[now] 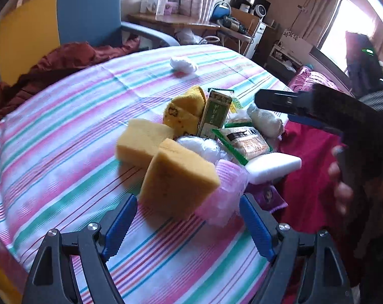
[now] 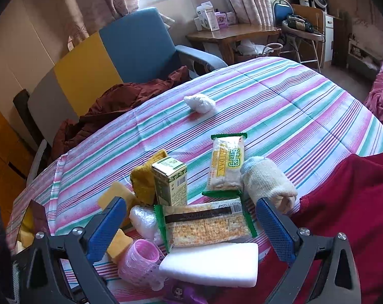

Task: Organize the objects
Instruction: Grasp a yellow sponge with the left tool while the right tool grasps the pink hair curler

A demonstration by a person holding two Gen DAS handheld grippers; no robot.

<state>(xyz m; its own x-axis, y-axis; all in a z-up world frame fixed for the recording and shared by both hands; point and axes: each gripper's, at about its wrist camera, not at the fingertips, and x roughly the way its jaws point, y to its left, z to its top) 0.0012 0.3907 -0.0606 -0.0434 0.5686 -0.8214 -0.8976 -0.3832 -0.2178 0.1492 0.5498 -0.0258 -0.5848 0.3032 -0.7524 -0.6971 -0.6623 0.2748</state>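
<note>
My left gripper [image 1: 188, 224] hangs jaws apart over a yellow sponge block [image 1: 177, 177]; my right gripper [image 2: 191, 228], jaws apart, holds nothing.

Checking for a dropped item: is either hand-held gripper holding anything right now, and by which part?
Nothing is held. The left hand-held gripper and right hand-held gripper both stand open above the pile.
</note>
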